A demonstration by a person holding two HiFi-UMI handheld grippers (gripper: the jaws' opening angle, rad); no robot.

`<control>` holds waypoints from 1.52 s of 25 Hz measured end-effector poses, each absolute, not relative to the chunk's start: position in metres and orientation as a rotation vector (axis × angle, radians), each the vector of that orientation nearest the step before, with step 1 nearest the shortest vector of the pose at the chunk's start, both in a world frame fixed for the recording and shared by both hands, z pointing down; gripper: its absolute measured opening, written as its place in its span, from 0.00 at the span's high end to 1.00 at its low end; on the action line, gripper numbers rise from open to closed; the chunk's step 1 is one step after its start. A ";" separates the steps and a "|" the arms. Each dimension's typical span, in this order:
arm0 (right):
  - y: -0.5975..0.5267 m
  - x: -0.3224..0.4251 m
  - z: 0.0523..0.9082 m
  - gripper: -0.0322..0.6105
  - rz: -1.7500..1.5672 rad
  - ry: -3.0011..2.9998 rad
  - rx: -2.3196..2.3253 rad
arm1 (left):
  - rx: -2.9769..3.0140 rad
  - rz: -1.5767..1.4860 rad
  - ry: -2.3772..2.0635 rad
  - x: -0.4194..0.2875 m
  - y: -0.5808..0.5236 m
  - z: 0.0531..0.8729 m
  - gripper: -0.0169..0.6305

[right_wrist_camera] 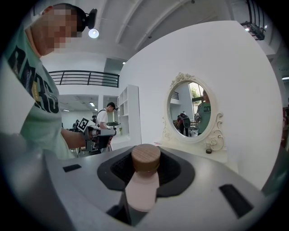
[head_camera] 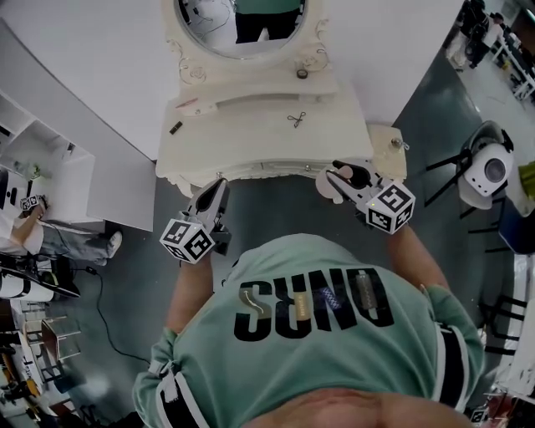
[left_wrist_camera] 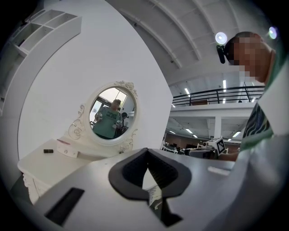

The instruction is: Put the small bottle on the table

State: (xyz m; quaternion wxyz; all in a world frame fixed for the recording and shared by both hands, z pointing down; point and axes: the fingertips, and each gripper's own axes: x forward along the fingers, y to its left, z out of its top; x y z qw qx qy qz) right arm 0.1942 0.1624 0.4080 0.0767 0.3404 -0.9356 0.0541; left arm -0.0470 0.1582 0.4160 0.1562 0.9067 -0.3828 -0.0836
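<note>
My right gripper has its jaws partly apart and clamped on the small bottle. The dark pads press on either side of its pale pink body, and its wooden cap points away from the camera toward the wall. In the head view the right gripper holds the small bottle at the front right corner of the dressing table. I cannot tell whether the bottle touches the top.

My left gripper is closed and empty, its pad tips meeting at the far end with a thin wedge of white showing behind them. In the head view the left gripper sits at the table's front edge, left of centre and well apart from the right one.

The cream tabletop carries a small dark bar near its left edge, a thin black metal piece toward the right and a little round jar on the rear shelf. An oval mirror in a carved frame stands at the back edge against a white wall. It reflects a person in a green shirt.
</note>
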 end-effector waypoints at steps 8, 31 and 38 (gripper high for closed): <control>0.137 0.188 0.420 0.79 0.191 -2.816 0.987 | 2.590 -0.206 -1.113 -0.049 0.141 0.424 0.97; -0.156 -0.002 0.414 0.79 0.199 -2.654 1.257 | 2.680 -0.206 -0.759 -0.226 -0.179 0.442 0.98; -0.209 -0.009 0.422 0.79 0.214 -2.610 1.275 | 2.658 -0.192 -0.707 -0.226 -0.221 0.458 0.97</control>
